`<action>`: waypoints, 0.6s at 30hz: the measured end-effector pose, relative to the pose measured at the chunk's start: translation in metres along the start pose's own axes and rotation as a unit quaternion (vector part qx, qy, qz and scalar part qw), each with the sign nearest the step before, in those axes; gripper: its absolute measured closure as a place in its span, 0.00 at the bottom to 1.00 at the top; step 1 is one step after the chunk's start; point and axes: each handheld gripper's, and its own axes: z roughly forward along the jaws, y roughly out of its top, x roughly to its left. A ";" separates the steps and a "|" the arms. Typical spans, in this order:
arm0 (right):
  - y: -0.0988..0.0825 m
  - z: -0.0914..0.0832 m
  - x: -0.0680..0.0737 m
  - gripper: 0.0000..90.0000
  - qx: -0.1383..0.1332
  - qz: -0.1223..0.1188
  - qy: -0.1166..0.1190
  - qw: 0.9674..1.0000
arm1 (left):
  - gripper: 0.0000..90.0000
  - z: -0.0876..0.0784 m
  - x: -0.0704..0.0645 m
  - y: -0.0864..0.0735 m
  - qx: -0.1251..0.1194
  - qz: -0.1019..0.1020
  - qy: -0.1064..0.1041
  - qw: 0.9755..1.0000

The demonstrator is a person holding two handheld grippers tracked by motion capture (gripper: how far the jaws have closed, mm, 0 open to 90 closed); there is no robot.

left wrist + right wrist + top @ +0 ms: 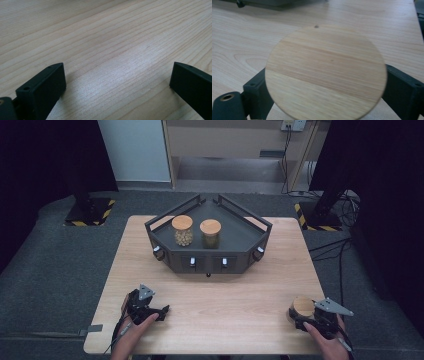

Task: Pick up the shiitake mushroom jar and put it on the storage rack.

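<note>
- Counter (220, 290) of pale wood, on grey carpet; dark curtains at both sides.
- Rack (209, 245) at its far edge, carrying two jars.
- Jar (302, 308) near the front right corner, between the right claw's (304, 319) jaws; contact unclear.
- Left claw (161, 312) wide, near the front left corner.

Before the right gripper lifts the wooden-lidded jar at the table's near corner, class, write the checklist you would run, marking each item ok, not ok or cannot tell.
1. Jar sits between the jaws of the right gripper: ok.
2. Pads pressing firmly on the jar: cannot tell; the lid hides the contact.
3. Jar upright: ok.
4. Left gripper open, holding nothing, over bare table: ok.
5. Free floor in the dark tray beside its two jars: ok.
6. Table between jar and tray free of obstacles: ok.
</note>
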 end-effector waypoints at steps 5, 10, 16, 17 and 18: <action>-0.001 -0.002 0.002 0.18 -0.007 -0.004 -0.002 1.000 | 0.00 0.000 0.000 0.000 0.000 0.000 0.000 1.000; -0.002 -0.004 0.008 0.27 -0.014 -0.017 -0.005 1.000 | 0.00 0.000 0.000 0.000 0.000 0.000 0.000 1.000; 0.000 -0.005 0.013 0.28 -0.013 -0.025 -0.013 1.000 | 0.00 0.000 0.000 0.000 0.000 0.000 0.000 1.000; 0.000 -0.005 0.013 0.28 -0.014 -0.028 -0.013 0.999 | 0.00 0.000 0.000 0.000 0.000 0.000 0.000 1.000; 0.001 -0.006 0.014 0.28 -0.016 -0.028 -0.012 0.999 | 0.00 0.000 0.000 0.000 0.000 0.000 0.000 1.000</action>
